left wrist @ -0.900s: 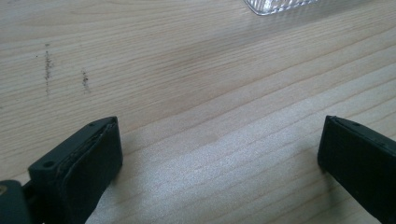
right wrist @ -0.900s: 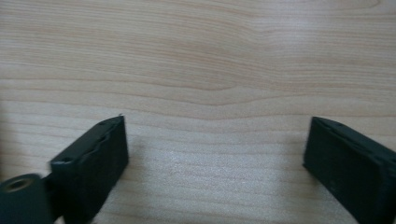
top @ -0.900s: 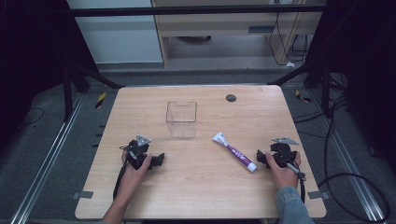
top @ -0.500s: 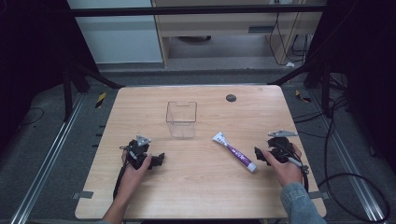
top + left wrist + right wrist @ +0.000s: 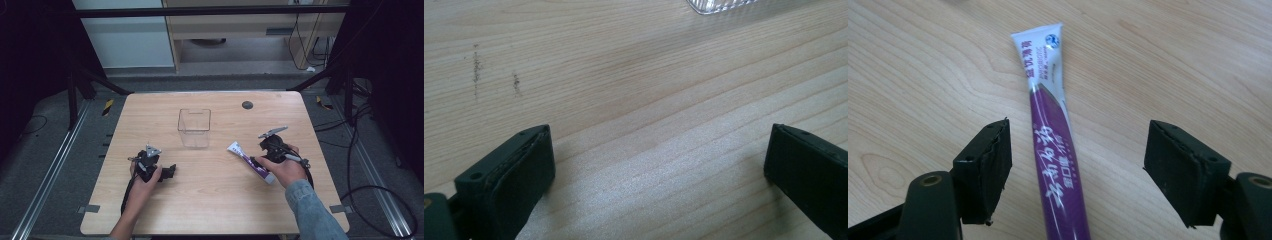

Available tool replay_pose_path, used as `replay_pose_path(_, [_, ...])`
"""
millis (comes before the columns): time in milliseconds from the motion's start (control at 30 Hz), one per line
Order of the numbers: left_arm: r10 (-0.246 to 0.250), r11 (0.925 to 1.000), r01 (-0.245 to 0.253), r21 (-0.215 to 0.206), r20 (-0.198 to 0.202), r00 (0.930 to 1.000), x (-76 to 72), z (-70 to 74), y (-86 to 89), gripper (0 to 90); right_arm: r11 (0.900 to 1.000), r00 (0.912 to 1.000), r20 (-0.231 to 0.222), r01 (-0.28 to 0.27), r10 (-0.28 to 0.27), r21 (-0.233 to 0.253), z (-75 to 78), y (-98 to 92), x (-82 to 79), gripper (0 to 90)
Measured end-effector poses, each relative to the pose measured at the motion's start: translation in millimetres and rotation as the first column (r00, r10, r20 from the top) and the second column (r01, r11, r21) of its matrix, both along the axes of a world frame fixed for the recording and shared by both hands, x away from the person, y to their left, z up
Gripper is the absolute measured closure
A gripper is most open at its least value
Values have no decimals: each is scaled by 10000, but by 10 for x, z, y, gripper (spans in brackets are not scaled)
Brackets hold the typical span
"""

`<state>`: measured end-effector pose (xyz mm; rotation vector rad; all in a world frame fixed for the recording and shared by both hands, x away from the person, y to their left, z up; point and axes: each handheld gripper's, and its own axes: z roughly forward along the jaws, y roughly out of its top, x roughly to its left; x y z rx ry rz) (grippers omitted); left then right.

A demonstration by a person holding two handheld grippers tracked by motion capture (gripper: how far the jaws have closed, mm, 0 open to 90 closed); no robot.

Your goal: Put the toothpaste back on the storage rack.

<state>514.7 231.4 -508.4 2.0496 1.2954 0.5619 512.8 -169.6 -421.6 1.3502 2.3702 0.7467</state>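
Observation:
A purple and white toothpaste tube [image 5: 246,158] lies flat on the wooden table [image 5: 215,200], right of centre. My right gripper [image 5: 261,159] is over it, held in a hand. In the right gripper view the tube [image 5: 1050,135] runs up between the two black jaws of the open right gripper [image 5: 1078,145], which stand apart on either side without touching it. A clear plastic box [image 5: 194,127] stands upright at the table's middle. My left gripper [image 5: 167,172] rests open at the front left, with only bare wood between the jaws of the left gripper [image 5: 659,150].
A small dark round disc [image 5: 247,105] sits on the table behind the box. The box's lower edge [image 5: 724,5] shows at the top of the left gripper view. Cables and metal frame legs surround the table on the floor.
My right gripper has moved left and forward from beside the tube's near end to straddle it. The left gripper has stayed in place.

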Motion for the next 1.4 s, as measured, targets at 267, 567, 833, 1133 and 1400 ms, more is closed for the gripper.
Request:
replay_pose_path(267, [-3,10000,3,0,0,10000,1,0,0,0,9991,9988,-240,-422,420,-100,27,201,173,246])
replay_pose_path(567, [-34,10000,34,1,-4,10000,2,0,3,0,9975,9966,-625,-566,540,-417,-64,354,316,249])
replay_pose_path(833, [-48,10000,48,6,-4,10000,3,1,4,0,9947,9927,-996,-758,688,-692,-144,441,377,284])
replay_pose_path(1133, [-54,10000,54,4,-6,10000,4,1,5,0,9941,9907,-1223,-706,603,-823,-213,451,432,323])
replay_pose_path(1400, [-72,10000,72,3,-8,10000,5,1,6,0,9923,9860,-1528,-816,667,-934,-317,513,504,391])
